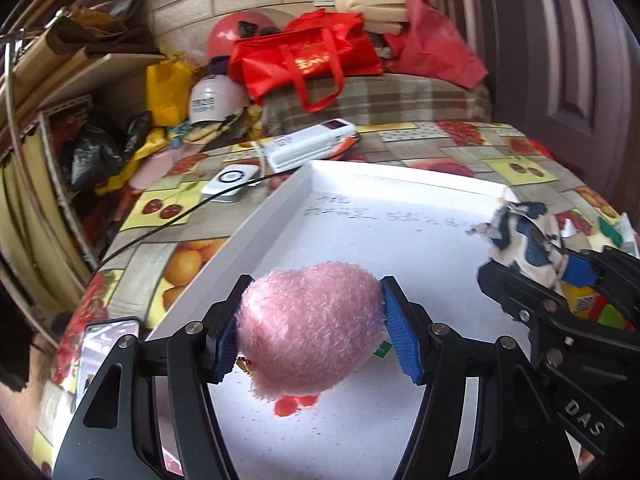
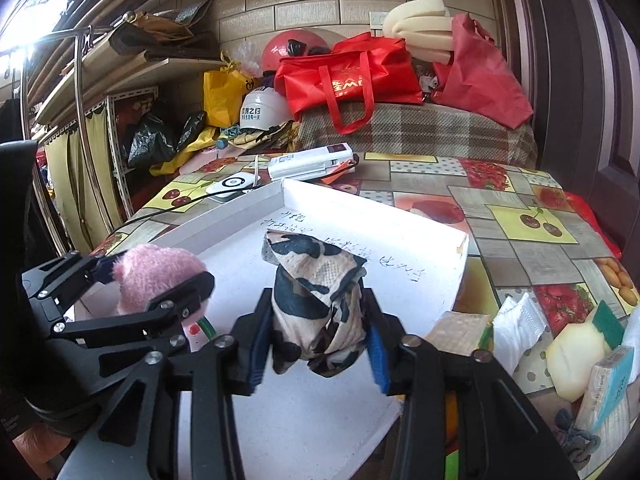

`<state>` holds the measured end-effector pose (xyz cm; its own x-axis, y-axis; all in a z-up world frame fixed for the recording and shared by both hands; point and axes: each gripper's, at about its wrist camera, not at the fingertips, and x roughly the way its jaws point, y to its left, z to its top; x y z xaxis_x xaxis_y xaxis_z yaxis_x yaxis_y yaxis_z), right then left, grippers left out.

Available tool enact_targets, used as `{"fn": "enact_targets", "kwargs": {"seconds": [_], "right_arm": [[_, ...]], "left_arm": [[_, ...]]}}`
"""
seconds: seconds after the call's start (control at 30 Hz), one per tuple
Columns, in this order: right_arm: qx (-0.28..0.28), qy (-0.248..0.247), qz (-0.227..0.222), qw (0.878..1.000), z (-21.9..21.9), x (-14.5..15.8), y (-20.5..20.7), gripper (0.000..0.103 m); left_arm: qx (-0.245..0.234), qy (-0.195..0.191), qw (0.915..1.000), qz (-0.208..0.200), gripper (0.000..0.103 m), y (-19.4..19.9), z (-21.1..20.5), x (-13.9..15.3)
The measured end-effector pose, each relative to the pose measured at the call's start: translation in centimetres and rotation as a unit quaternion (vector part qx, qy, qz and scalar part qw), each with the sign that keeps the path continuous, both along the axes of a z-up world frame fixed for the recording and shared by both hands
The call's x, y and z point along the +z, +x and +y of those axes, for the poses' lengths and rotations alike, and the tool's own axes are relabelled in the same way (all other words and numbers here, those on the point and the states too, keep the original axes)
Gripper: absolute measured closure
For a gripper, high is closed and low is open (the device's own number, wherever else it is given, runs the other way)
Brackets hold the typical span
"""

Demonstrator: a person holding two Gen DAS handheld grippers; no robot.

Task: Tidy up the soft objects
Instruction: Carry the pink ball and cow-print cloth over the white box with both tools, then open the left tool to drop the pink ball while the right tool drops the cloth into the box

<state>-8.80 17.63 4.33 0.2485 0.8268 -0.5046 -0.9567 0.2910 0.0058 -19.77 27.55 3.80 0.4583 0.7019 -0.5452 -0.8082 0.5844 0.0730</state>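
While both grippers hang over the white tray (image 1: 280, 216), I read this as the placing step: each soft thing has to go down inside the rim. My left gripper (image 1: 316, 336) is clamped on the pink plush toy (image 1: 310, 324), its blue pads pressing into the fur on both sides, and the toy sits just above the tray floor at the near left. My right gripper (image 2: 318, 344) has the cow-print cloth (image 2: 316, 304) bunched upright between its blue pads (image 2: 256, 350); the left pad touches the fabric, while on the right I see a sliver of gap, so I judge the grip to be loosening rather than firm.

To do this well, I'd lower each item until it rests on the tray before letting go fully, since the cloth would otherwise flop sideways. I'd keep the plush clear of the red smear (image 1: 292, 404) under it if I can.

For room, the tray's left wall runs close beside the left gripper, and the black cable (image 1: 168, 226) lies just outside it. The far half of the tray is bare apart from handwriting, so that is my open ground. To the right, off the tray, sponges (image 2: 580, 356) and a tissue pack (image 2: 608, 384) crowd the tablecloth (image 2: 520, 200), so I wouldn't swing the right gripper outward.
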Motion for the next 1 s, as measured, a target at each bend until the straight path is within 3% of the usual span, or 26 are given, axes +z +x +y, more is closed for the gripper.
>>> {"fn": "enact_targets", "kwargs": {"seconds": [0.07,0.17,0.23,0.5,0.57,0.83,1.0], "right_arm": [[-0.005,0.0,-0.003,1.0,0.1,0.1,0.1,0.043],[-0.011,0.009,-0.003,1.0,-0.3,0.3,0.2,0.023],[-0.011,0.015,0.0,1.0,-0.4,0.4,0.3,0.018],[-0.014,0.013,-0.005,1.0,-0.2,0.4,0.1,0.011],[-0.017,0.015,-0.004,1.0,-0.3,0.4,0.2,0.0],[-0.037,0.057,-0.007,0.998,-2.3,0.9,-0.2,0.0],[-0.014,0.098,0.011,0.995,-4.8,1.2,-1.2,0.0]], "left_arm": [[0.015,-0.001,0.9999,-0.005,0.035,-0.3,0.3,0.1],[0.047,0.001,0.9985,-0.028,0.013,-1.8,0.5,0.3],[0.063,0.001,0.9971,-0.043,0.004,-2.6,0.7,0.4],[0.084,0.013,0.9951,-0.05,0.003,-3.2,0.3,0.6],[0.088,0.017,0.9945,-0.054,0.003,-3.4,0.3,0.8],[0.111,0.048,0.9895,-0.079,0.003,-4.6,-0.7,1.3],[0.115,0.057,0.9864,-0.102,0.003,-5.5,-0.9,1.6]]}}
